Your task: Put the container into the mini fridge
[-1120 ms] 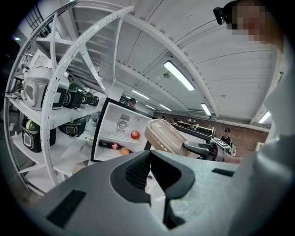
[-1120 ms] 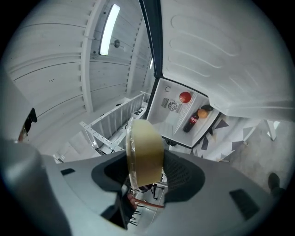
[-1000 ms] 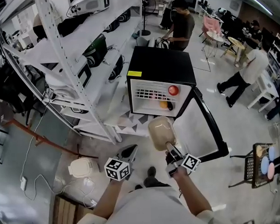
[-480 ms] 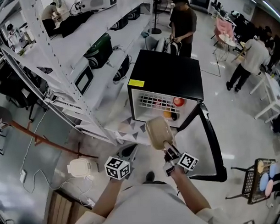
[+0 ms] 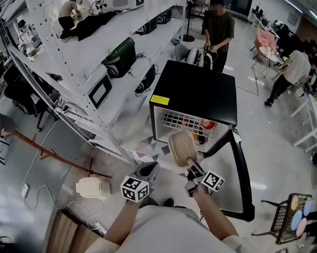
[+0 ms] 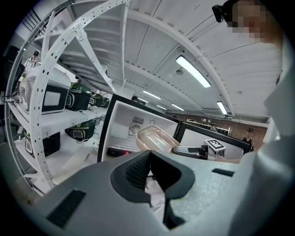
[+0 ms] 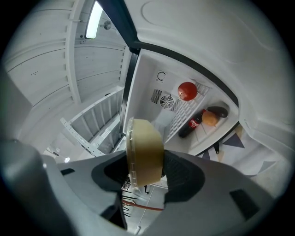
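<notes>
My right claw [image 5: 191,168] grips the container [image 5: 181,147]; I'd ease it level into the fridge [image 5: 199,91], clear of the bottle [image 7: 190,124]. My left claw [image 5: 148,171] is closed, empty.

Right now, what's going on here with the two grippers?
A person holds a gripper in each hand in front of the mini fridge, whose door stands open. The right gripper is clamped on a beige container and holds it out toward the opening, not yet inside. The left gripper is shut and empty. A bottle and an orange fruit lie in the fridge.
</notes>
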Demonstrator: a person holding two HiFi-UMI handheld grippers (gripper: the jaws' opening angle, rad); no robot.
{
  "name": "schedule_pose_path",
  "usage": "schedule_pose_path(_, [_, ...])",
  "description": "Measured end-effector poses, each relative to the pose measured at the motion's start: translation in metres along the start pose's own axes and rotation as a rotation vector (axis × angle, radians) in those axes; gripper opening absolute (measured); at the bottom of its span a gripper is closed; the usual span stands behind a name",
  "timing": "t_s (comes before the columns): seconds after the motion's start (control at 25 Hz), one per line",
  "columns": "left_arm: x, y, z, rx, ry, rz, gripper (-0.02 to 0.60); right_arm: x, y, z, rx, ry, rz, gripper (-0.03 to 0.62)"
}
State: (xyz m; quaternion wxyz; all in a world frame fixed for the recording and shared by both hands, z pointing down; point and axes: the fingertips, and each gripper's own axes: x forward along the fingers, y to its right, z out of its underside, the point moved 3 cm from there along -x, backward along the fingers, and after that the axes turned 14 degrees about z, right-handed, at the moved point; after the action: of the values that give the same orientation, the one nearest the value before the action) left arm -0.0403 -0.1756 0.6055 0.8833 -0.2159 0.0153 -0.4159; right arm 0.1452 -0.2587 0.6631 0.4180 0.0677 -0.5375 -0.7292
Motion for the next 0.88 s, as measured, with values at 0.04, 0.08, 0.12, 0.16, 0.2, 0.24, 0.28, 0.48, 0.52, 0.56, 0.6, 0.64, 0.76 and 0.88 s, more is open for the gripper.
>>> schedule_pose_path(0.04, [0.0, -0.004, -0.001, -0.001, 0.0, -0.002, 0.003, 0.005, 0.0, -0.001, 0.0, 0.001, -0.004, 0.224])
schedule_pose_path(0.08, [0.001, -0.008, -0.002, -0.002, 0.001, -0.004, 0.003, 0.011, 0.0, -0.002, 0.002, 0.0, -0.001, 0.224])
schedule_pose_path(0.12, [0.002, -0.012, -0.003, -0.001, 0.0, -0.003, 0.003, 0.017, 0.001, -0.002, 0.004, -0.001, 0.003, 0.224])
schedule_pose_path(0.16, [0.003, -0.016, -0.005, 0.0, -0.001, -0.002, 0.003, 0.022, 0.001, -0.002, 0.007, -0.002, 0.01, 0.224])
schedule_pose_path(0.2, [0.004, -0.021, -0.006, 0.002, -0.004, 0.002, 0.003, 0.028, 0.002, -0.002, 0.012, -0.003, 0.016, 0.224])
schedule_pose_path(0.24, [0.006, -0.026, -0.008, 0.004, -0.006, 0.008, 0.003, 0.035, 0.001, -0.002, 0.021, -0.002, 0.014, 0.224])
schedule_pose_path(0.28, [0.008, -0.031, -0.01, 0.006, -0.01, 0.016, 0.003, 0.042, 0.0, -0.003, 0.033, 0.001, 0.012, 0.224])
schedule_pose_path(0.48, [0.016, -0.063, -0.023, 0.016, -0.036, 0.059, 0.003, 0.082, -0.004, -0.007, 0.08, 0.028, 0.043, 0.224])
schedule_pose_path(0.52, [0.018, -0.07, -0.026, 0.018, -0.042, 0.071, 0.003, 0.09, -0.005, -0.008, 0.08, 0.037, 0.052, 0.224])
schedule_pose_path(0.56, [0.02, -0.076, -0.029, 0.02, -0.047, 0.084, 0.003, 0.099, -0.006, -0.009, 0.079, 0.045, 0.062, 0.224])
schedule_pose_path(0.6, [0.023, -0.082, -0.032, 0.022, -0.051, 0.097, 0.003, 0.108, -0.007, -0.01, 0.081, 0.052, 0.066, 0.224])
schedule_pose_path(0.64, [0.026, -0.087, -0.034, 0.025, -0.056, 0.11, 0.003, 0.117, -0.008, -0.011, 0.089, 0.059, 0.067, 0.224])
schedule_pose_path(0.76, [0.032, -0.1, -0.04, 0.035, -0.068, 0.148, 0.003, 0.142, -0.009, -0.014, 0.135, 0.08, 0.075, 0.224])
schedule_pose_path(0.88, [0.036, -0.113, -0.047, 0.037, -0.075, 0.181, 0.003, 0.165, -0.007, -0.018, 0.161, 0.106, 0.096, 0.225])
